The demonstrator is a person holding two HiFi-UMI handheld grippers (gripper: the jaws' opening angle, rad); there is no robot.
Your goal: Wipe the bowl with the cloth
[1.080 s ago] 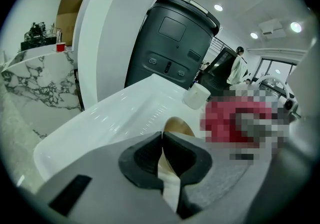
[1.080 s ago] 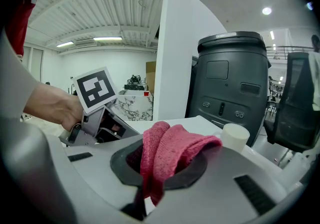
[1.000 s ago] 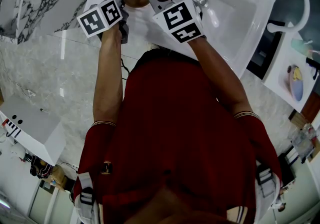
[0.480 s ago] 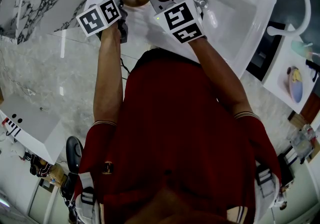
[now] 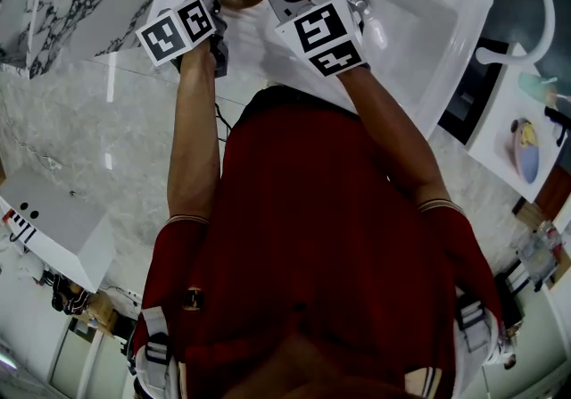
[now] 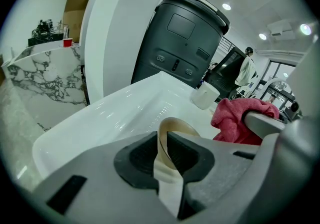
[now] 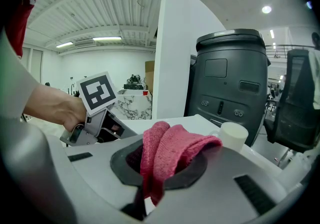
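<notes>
Left gripper view: nearest, the left gripper (image 6: 167, 168) has its jaws pressed on the thin rim of a tan bowl (image 6: 172, 127), which rises edge-on between them. Just to its right is the pink cloth (image 6: 232, 120), a folded wad pinched between the closed jaws of the right gripper (image 7: 152, 173). Beyond both jaws lie the white sink (image 6: 115, 113), then a white cup (image 7: 233, 135), and farthest off a dark bin (image 7: 230, 77). The bowl looks light, rigid and smooth, probably slippery when wet, so a firm rim hold suits it. The cloth is soft and limp, best gripped by a thick fold.
</notes>
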